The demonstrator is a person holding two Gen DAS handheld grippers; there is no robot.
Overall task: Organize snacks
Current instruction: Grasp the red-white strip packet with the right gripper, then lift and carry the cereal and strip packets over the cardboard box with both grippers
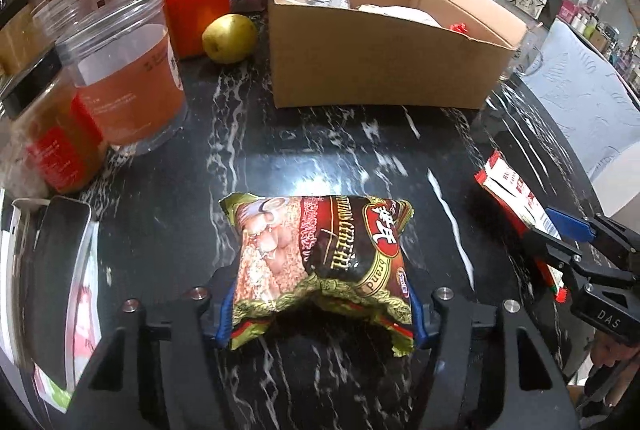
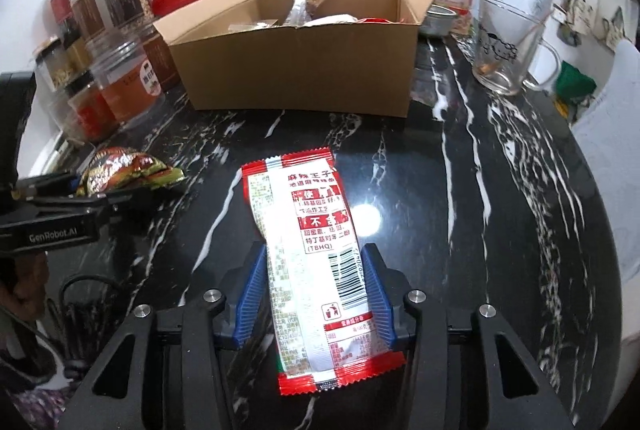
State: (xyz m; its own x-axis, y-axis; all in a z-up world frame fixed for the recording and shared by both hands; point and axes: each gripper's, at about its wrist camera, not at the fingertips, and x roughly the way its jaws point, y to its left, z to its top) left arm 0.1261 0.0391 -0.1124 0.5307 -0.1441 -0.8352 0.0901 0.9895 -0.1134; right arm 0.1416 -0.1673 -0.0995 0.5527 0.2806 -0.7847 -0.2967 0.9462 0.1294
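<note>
With both packets pinched, the step in hand looks like carrying snacks to the cardboard box (image 1: 384,41). Left gripper (image 1: 320,310) has its fingers (image 1: 222,314) squeezing the near end of the cereal bag (image 1: 320,254), w/ the rest of it over the black marble counter (image 1: 280,149). Right gripper (image 2: 316,294) fingers (image 2: 252,294) clamp the red-white packet (image 2: 312,254) at its sides. Box sits open, straight ahead, already part full. Next move, I'd say: lift each clear of the front wall, then drop inside w/o crowding the other hand.

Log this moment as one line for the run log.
left gripper: shut on cereal packet | right gripper: shut on red-and-white packet | cardboard box: open, behind both
</note>
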